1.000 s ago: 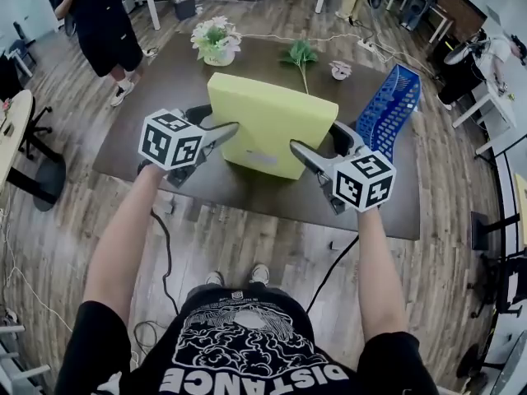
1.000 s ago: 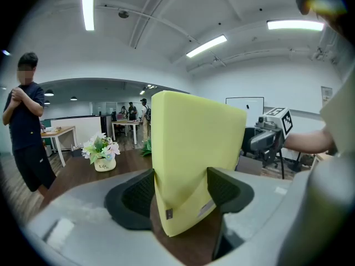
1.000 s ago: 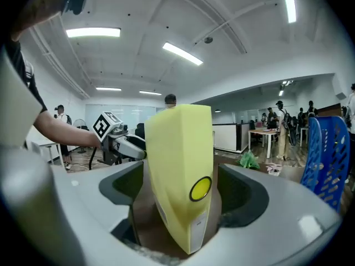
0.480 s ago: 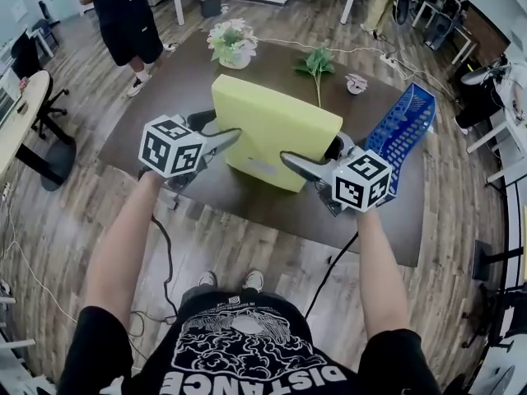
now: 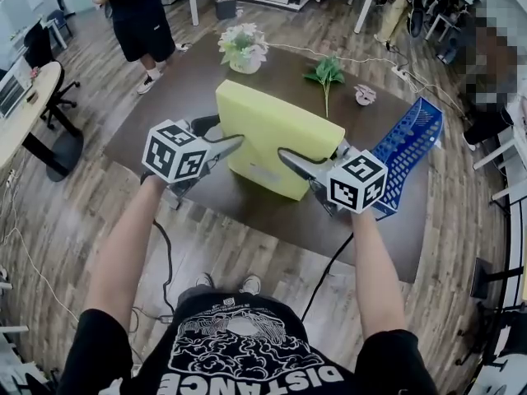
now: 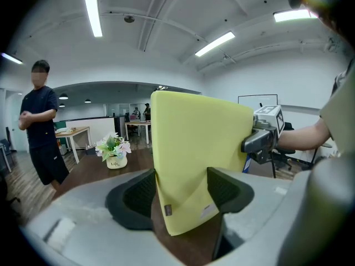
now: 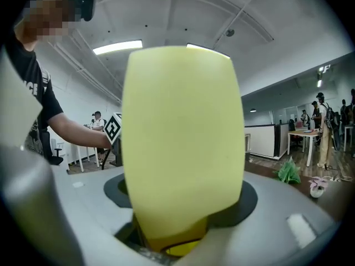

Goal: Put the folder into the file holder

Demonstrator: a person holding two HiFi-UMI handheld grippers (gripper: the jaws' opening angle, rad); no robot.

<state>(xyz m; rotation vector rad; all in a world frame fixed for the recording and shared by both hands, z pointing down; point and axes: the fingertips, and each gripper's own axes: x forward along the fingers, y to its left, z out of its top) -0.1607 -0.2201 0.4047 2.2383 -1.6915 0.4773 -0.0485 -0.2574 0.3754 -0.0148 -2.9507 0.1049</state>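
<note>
A thick yellow-green folder [image 5: 272, 138] stands upright above the dark table [image 5: 165, 105], held between both grippers. My left gripper [image 5: 229, 130] clamps its left lower corner; in the left gripper view both dark pads press the folder [image 6: 194, 148]. My right gripper [image 5: 311, 148] straddles the right edge and its jaws are closing, with the folder [image 7: 183, 137] filling the gap between them. The blue mesh file holder [image 5: 408, 159] lies on the table's right end, just beyond the right gripper.
A pot of white flowers [image 5: 243, 46], a green sprig [image 5: 327, 72] and a small white object [image 5: 365, 95] sit at the table's far side. A person [image 5: 140, 15] stands at the back left. A round desk [image 5: 20, 105] is at the left.
The head view has shifted a little. The folder stays upright between both grippers, and the right gripper's front finger reaches slightly further across the folder's face.
</note>
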